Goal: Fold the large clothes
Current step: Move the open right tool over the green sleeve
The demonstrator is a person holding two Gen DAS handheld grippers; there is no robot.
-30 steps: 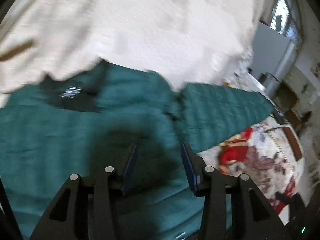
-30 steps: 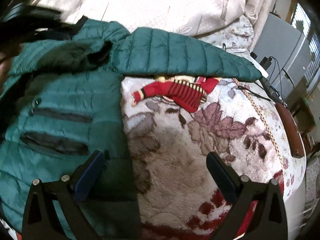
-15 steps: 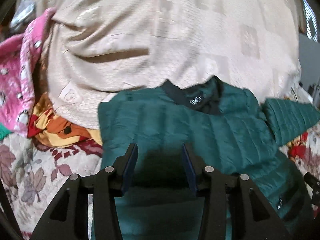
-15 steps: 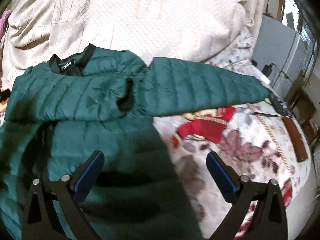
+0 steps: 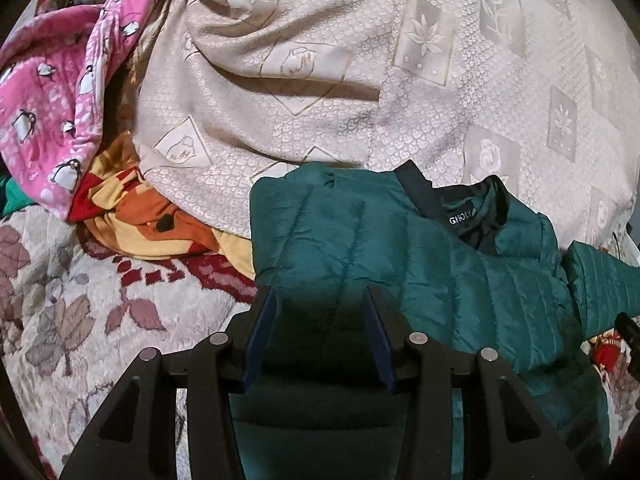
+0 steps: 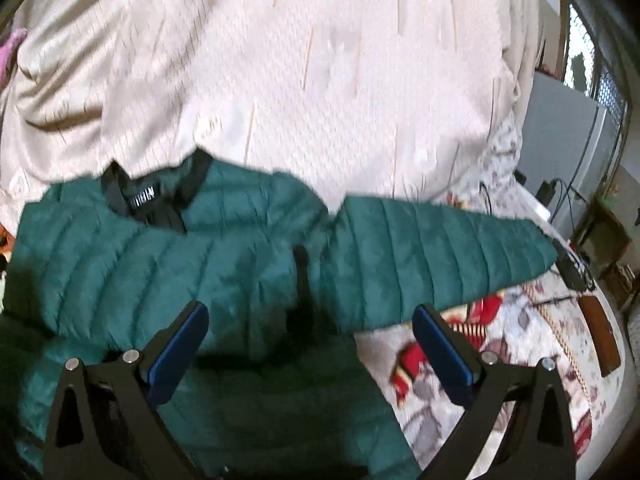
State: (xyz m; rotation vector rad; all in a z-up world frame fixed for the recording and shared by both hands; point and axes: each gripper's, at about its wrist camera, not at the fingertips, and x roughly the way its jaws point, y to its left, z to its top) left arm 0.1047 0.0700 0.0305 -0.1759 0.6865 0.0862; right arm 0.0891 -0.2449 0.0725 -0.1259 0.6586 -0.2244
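Note:
A teal quilted puffer jacket point(image 5: 400, 264) lies on the bed, black collar point(image 5: 464, 216) at the far side. One sleeve is folded across the chest; the other sleeve point(image 6: 440, 260) stretches out to the right. My left gripper point(image 5: 318, 300) is open and empty, hovering above the jacket's left shoulder. My right gripper point(image 6: 308, 316) is wide open and empty above the jacket's chest point(image 6: 180, 272), near the armpit of the stretched sleeve.
A cream patterned bedspread point(image 5: 320, 80) is bunched behind the jacket. Pink penguin-print cloth point(image 5: 52, 92) and an orange-yellow garment point(image 5: 140, 216) lie at the left. A floral fleece blanket point(image 5: 80, 312) covers the bed. A grey cabinet point(image 6: 560, 152) and cables stand at the right.
Both grippers have pulled back and risen from the jacket, open the whole time. The left view swung left to the shoulder; the right view moved up toward the collar and outstretched sleeve.

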